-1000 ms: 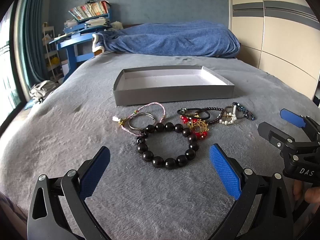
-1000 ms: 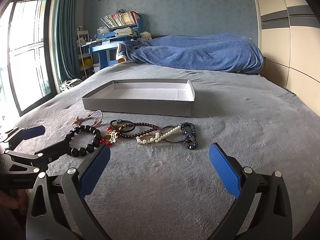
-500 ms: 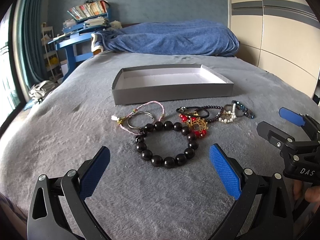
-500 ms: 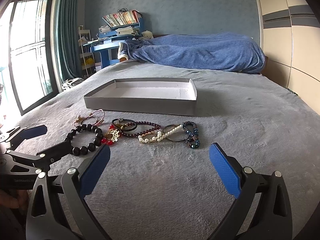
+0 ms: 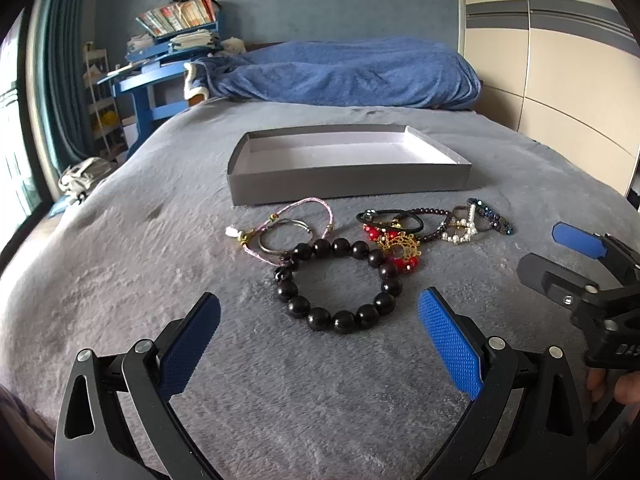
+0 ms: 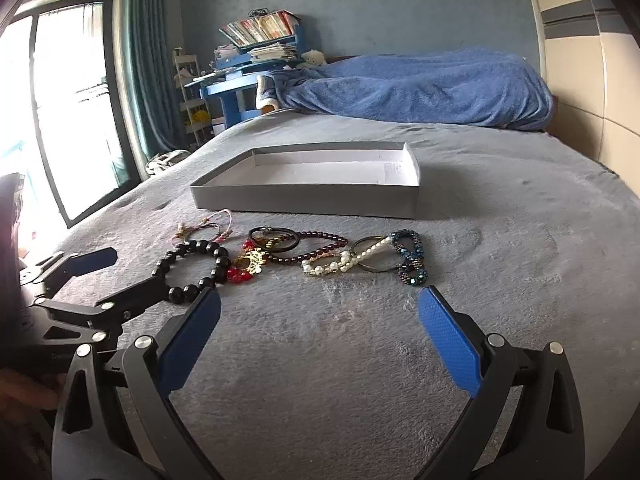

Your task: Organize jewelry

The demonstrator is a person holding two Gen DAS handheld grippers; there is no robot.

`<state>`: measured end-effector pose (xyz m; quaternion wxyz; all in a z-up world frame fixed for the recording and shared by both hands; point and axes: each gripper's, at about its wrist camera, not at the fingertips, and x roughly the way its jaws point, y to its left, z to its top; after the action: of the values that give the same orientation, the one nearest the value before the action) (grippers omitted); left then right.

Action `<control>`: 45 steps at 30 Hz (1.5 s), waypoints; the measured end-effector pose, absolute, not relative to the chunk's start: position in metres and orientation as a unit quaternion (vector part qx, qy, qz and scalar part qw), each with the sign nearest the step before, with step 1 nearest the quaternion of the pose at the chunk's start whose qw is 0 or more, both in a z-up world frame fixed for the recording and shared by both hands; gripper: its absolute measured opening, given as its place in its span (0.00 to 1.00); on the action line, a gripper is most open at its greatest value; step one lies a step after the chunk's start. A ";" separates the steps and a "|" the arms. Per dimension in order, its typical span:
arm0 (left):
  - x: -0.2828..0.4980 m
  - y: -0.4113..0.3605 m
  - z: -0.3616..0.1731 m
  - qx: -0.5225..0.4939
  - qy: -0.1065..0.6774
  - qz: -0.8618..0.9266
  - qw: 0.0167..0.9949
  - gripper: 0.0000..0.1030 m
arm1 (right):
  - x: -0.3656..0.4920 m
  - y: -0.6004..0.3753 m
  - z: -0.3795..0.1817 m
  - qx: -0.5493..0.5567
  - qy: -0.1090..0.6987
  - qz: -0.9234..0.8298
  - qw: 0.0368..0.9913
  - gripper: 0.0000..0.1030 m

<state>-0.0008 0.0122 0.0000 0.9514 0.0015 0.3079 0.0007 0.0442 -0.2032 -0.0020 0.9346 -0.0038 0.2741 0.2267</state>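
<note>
Several bracelets lie in a row on the grey bed cover in front of an empty grey box (image 5: 348, 182) (image 6: 304, 196). A black bead bracelet (image 5: 340, 284) (image 6: 192, 266) lies just ahead of my left gripper (image 5: 320, 334), which is open and empty. To its left lies a pink cord bracelet (image 5: 292, 220); to its right a red and gold one (image 5: 394, 246), a pearl one (image 6: 344, 262) and a blue bead one (image 6: 410, 258). My right gripper (image 6: 320, 334) is open and empty, short of the pearl bracelet.
A blue blanket (image 5: 344, 74) lies bunched at the head of the bed. A blue desk with books (image 6: 248, 60) stands at the back left beside a window. Cream wardrobe panels (image 5: 560, 68) run along the right.
Both grippers have moved forward a little toward the bracelets. Both stay open and nothing was picked up.
</note>
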 end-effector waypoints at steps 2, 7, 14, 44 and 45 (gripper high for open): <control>-0.001 0.015 0.000 0.000 0.310 0.002 0.951 0.96 | 0.044 -0.206 -0.001 -0.002 0.275 0.225 0.935 0.95; -0.003 0.020 0.005 -0.012 0.318 -0.006 0.948 0.96 | 0.042 -0.207 0.002 -0.006 0.278 0.230 0.933 0.95; -0.007 0.019 0.012 -0.008 0.315 -0.010 0.949 0.96 | 0.041 -0.212 0.007 0.009 0.302 0.242 0.922 0.95; 0.000 0.024 0.011 -0.012 0.342 -0.015 0.940 0.96 | 0.037 -0.211 0.012 0.006 0.303 0.269 0.914 0.95; 0.000 0.024 0.011 -0.013 0.342 -0.016 0.939 0.96 | 0.037 -0.211 0.012 0.006 0.304 0.269 0.914 0.95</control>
<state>0.0003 0.0236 0.0109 0.9394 -0.0129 0.3422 -0.0163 0.0372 -0.2111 0.0116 0.9138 0.0056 0.3038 0.2694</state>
